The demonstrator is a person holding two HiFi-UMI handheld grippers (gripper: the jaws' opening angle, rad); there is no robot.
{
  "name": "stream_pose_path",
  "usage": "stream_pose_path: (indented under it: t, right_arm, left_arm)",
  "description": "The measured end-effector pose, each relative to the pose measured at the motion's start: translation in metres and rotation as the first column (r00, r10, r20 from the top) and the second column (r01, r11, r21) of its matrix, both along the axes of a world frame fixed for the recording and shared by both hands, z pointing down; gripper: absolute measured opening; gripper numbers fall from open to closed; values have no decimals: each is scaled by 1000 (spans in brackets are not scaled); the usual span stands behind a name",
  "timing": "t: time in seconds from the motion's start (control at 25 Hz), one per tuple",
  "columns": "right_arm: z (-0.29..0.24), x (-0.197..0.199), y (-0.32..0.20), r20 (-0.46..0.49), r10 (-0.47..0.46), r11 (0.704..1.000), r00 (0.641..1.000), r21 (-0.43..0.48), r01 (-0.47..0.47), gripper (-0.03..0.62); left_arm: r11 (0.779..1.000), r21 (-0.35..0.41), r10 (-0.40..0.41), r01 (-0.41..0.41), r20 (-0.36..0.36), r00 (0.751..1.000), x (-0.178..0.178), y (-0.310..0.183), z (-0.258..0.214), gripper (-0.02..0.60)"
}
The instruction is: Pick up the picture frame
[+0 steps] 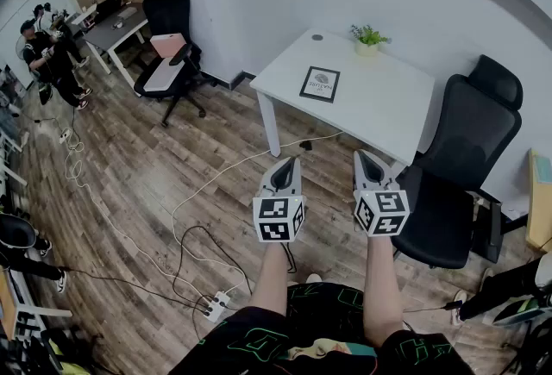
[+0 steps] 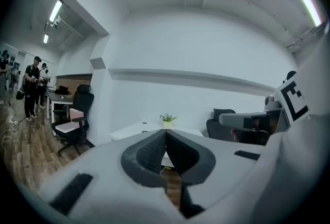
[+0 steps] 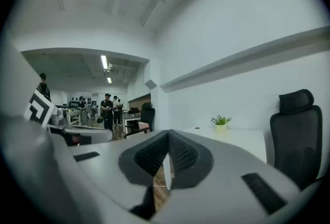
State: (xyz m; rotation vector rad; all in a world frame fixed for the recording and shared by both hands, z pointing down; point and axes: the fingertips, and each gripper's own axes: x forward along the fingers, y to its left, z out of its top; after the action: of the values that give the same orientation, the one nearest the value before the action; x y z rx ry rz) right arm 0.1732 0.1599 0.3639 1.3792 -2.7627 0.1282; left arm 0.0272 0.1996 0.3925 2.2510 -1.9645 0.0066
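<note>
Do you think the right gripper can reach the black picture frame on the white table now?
Probably not yet: the right gripper, shut, hangs over the wooden floor short of the white table where the black picture frame lies flat. Nothing blocks it.

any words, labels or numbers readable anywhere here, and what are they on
Nothing can be quoted; no text is legible in any view.
Picture frame on the white table: a round emblem with print under it, too small to read.
Marker cubes on the left gripper and right gripper: black-and-white square patterns only, not words or numbers.
</note>
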Motion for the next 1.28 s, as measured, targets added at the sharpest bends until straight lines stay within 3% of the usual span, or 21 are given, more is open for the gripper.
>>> stream_pose_path:
  t: [0.52, 1.28]
  right_arm:
    - [-12, 7, -17, 32, -13, 999, 999, 34, 12, 5]
    - [-26, 35, -63, 87, -12, 999, 996, 45, 8, 5]
  left_arm:
    - [999, 12, -42, 41, 17, 999, 2, -19, -7, 6]
    - [999, 40, -2, 0, 57, 998, 28, -59, -24, 8]
